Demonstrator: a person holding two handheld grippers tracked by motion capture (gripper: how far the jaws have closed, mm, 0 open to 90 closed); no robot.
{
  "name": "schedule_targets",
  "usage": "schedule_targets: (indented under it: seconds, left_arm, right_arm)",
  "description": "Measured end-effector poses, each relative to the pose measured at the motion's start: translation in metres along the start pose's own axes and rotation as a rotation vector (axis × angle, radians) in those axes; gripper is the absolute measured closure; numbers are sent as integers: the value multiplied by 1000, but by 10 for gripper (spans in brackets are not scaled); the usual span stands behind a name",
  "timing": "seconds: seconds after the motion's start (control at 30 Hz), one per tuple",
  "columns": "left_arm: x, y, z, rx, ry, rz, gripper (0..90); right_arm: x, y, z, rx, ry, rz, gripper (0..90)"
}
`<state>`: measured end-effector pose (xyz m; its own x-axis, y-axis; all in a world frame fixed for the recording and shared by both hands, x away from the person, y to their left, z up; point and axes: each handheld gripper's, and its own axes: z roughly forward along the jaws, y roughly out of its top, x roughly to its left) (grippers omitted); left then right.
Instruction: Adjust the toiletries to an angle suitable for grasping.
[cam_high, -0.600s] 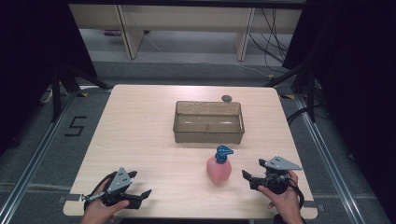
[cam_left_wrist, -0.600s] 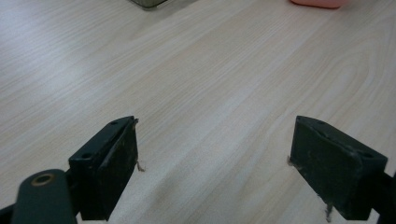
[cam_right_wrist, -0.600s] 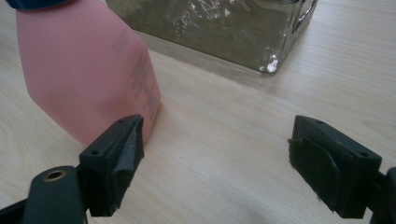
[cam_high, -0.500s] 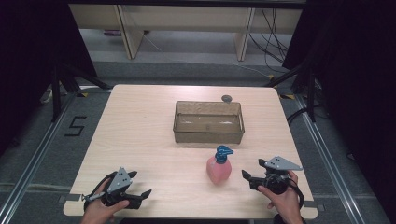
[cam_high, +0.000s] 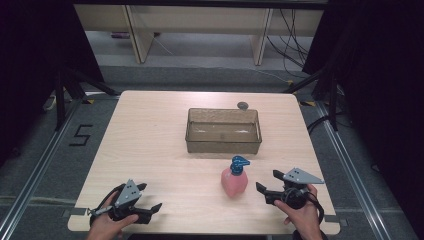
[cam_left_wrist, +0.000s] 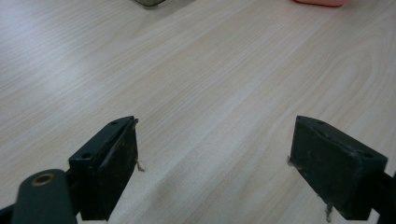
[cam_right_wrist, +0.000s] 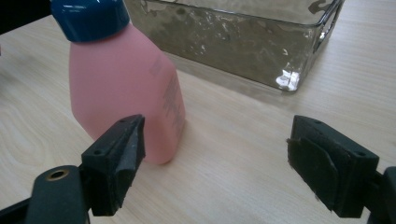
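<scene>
A pink bottle (cam_high: 234, 181) with a blue pump cap stands upright on the wooden table (cam_high: 150, 145), just in front of a clear plastic bin (cam_high: 223, 131). My right gripper (cam_high: 267, 186) sits a short way to the bottle's right, open, with nothing between its jaws. In the right gripper view the pink bottle (cam_right_wrist: 126, 88) stands close ahead on the left and the bin (cam_right_wrist: 233, 42) lies behind it. My left gripper (cam_high: 149, 196) rests near the table's front left edge, open and empty. Bare wood lies between the left gripper's (cam_left_wrist: 215, 154) jaws.
A small dark round object (cam_high: 243, 105) lies on the table behind the bin. The table's front edge runs just under both hands. Dark stands and cables flank the table on the floor, with shelving legs beyond.
</scene>
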<state>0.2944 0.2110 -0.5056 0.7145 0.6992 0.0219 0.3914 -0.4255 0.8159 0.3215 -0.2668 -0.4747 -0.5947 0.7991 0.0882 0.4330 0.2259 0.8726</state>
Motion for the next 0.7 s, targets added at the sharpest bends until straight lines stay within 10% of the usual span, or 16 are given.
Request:
schedule_targets:
  seconds: [0.7]
  left_arm:
    - [1,0,0,8,3,15,148]
  right_arm:
    - [18,9,-2,-38,64,-40,224]
